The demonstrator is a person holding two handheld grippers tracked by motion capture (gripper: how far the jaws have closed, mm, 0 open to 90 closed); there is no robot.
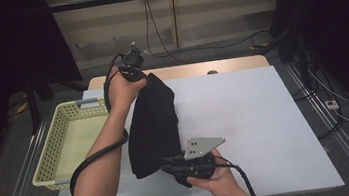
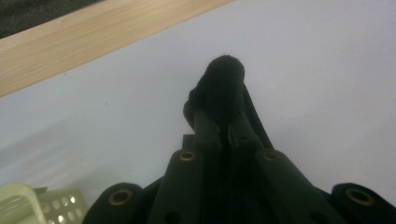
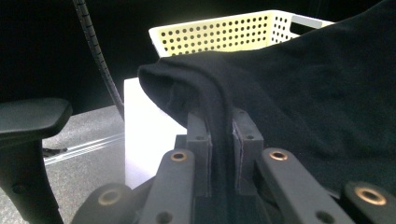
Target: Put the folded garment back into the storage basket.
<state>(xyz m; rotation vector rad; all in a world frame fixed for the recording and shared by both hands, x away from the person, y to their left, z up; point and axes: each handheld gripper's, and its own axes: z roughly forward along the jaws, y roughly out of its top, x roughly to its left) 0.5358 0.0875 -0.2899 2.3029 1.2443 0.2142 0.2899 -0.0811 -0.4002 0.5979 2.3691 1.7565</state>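
At the middle-left of the desk (image 1: 265, 117), a black cloth (image 1: 153, 126) is held between two hand-held grippers and lies stretched from far to near. The left hand-held gripper (image 1: 146, 81) sits at the far end of the cloth; in the left gripper view (image 2: 223, 122) its jaws stand almost closed, clamped on a bunched fold of the cloth (image 2: 223, 84) that rises past the tips. The right hand-held gripper (image 1: 170, 165) is at the near end, with its grey three-cornered plate (image 1: 202, 146) facing up; in the right gripper view (image 3: 223, 135) its jaws are likewise nearly closed, with a fold of the cloth (image 3: 299, 88) pinched between the pads and draping away to the right of that view. A cable (image 1: 97, 158) trails from the left hand-held gripper along the forearm.

The desk has a pale sheet surface, with a strip of bare wood (image 1: 184, 70) along its far edge. A pale yellow perforated basket (image 1: 51, 153) stands just beside the desk's left edge, near the cloth; whether the two touch cannot be told. Beyond the desk, the floor is grey, cables (image 1: 196, 47) run across it, and dark drapes (image 1: 1, 59) hang at both sides of the room.
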